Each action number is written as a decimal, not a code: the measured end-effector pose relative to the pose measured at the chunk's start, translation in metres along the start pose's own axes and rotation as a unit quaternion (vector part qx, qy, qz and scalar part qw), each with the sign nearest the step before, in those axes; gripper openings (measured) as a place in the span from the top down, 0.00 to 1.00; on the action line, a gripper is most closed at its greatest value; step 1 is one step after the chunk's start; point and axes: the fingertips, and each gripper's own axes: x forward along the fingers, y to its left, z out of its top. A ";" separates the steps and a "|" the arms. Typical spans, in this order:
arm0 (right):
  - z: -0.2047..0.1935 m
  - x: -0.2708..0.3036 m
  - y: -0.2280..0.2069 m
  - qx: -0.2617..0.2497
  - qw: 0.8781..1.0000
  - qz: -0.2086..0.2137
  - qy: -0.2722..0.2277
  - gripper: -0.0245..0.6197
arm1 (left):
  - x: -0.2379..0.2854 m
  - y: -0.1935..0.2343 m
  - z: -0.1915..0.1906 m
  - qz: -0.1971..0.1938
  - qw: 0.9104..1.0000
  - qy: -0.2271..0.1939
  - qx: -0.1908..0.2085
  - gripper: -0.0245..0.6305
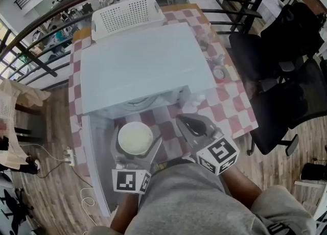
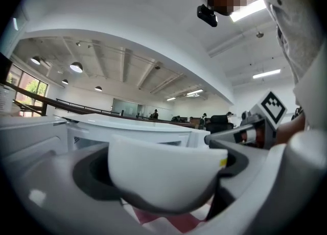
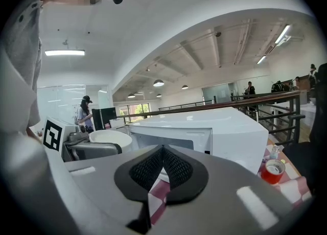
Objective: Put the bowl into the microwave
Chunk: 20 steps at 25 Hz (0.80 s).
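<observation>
Currently: bowl clamped in left gripper, outside the open microwave

Left gripper (image 1: 136,146): jaws are closed onto the white bowl (image 2: 163,170), one dark pad on each side of its wall. The bowl sits upright. A small yellow sticker (image 2: 223,162) shows at its rim on the right of the left gripper view. The inside looks pale cream, and I cannot tell whether anything is in it.

Bowl position: lower centre of the head view, just in front of the microwave (image 1: 145,65) and not inside it. Checked cloth is visible beneath the bowl, but no view settles whether the bowl touches the cloth.

Microwave: white, in the middle of the table (image 1: 230,106). Its door (image 1: 94,157) is swung open toward the lower left of the frame. The bowl lies between that door and the right gripper (image 3: 163,167).

Right gripper: jaws are together with nothing between them. The black ribbed pads meet tip to tip and point at the microwave's open front. It sits right of the bowl, near it but apart.

Marker cubes: left cube (image 1: 130,180) and right cube (image 1: 218,155) are at the bottom of the head view, close to the person's grey-clad torso.

Other items: a white perforated basket (image 1: 127,17) stands behind the microwave at upper centre. A small round red-topped container (image 3: 273,170) is on the cloth to the right of the microwave. Black office chairs (image 1: 286,75) stand off the table's right edge.
</observation>
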 end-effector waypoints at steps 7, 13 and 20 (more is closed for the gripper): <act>-0.008 0.009 -0.006 -0.002 1.000 0.014 0.005 0.96 | 0.028 0.011 -0.030 0.014 1.000 0.024 0.009 0.14; -0.011 0.009 -0.011 0.000 1.000 0.018 0.007 0.96 | 0.055 0.027 -0.060 0.026 0.998 0.057 0.002 0.14; -0.009 0.006 -0.017 0.003 1.000 0.006 -0.006 0.96 | 0.086 0.049 -0.094 0.043 0.994 0.101 0.002 0.14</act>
